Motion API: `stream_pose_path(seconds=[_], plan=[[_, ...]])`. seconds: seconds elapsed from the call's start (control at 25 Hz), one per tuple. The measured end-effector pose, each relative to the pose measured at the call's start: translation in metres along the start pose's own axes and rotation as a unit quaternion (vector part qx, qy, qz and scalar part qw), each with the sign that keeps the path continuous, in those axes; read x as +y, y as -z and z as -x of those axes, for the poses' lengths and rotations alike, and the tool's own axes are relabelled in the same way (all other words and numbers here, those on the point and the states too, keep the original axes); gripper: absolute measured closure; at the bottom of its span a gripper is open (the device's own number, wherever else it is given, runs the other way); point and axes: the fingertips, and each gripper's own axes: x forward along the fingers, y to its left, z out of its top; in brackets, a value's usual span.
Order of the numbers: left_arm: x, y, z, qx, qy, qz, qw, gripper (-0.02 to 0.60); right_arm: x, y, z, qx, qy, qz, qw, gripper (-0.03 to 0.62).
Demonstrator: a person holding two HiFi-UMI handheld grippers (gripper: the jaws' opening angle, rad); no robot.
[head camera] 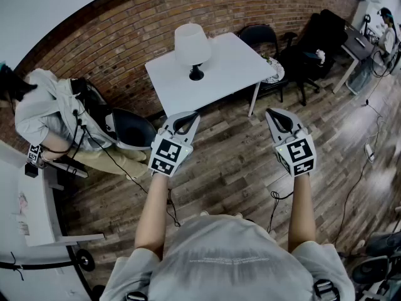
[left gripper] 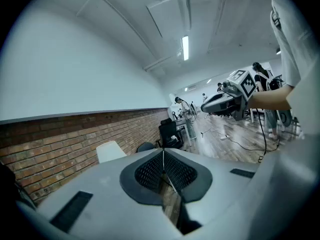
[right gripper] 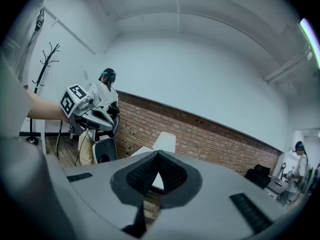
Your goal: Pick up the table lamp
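The white-shaded table lamp (head camera: 192, 45), with a short black stem and a round black foot, stands upright on the white square tabletop (head camera: 232, 63). It sits towards the far left part of the tabletop, close to the red-brown brick wall (head camera: 125, 30) behind it. Nothing touches the lamp. The person holds both arms out over the wooden plank floor (head camera: 232, 168), on the near side of the tabletop and well short of the lamp. The left claw (head camera: 190, 118) points roughly towards the lamp and slightly downward. Its two dark ribbed pads are pressed together at the tips, with nothing between them. In the left gripper view the lamp's shade shows pale against the bricks, off to the left of the closed tips. The right claw (head camera: 276, 116) is held level with the left one and apart from it, just off the near right corner of the tabletop. Its pads also meet at the tips and it holds nothing. In the right gripper view the lamp shade rises just above and behind those tips. Black chairs (head camera: 258, 36) stand beyond the far right side of the tabletop. A seated person in a white hooded top (head camera: 50, 111) is at the left, near the wall.
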Motion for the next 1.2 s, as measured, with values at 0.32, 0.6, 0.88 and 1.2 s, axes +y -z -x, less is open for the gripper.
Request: stream_pose_path(seconds=[0.32,0.6,0.88,1.2], plan=[[0.007,0.001,-0.023,0.032,-0.001,0.02,0.9993,0.568,-0.034,-0.001,-0.005,-0.008,-0.006,-0.012,1.0,0.592],[-0.001,-0.003,-0.038,0.049,-0.01,0.039,0.998,0.568,-0.058,0.006,-0.002,-0.033,-0.036,-0.063,0.997,0.594],[-0.022,0.011,-0.045,0.055,-0.021,0.059,0.9965,0.566,-0.065,0.042,0.002,-0.027,-0.054,-0.087,0.994,0.592],[-0.042,0.013,-0.056,0.046,-0.036,0.066,0.9961,0.565,-0.075,0.075,0.022,-0.027,-0.046,-0.091,0.994,0.592]])
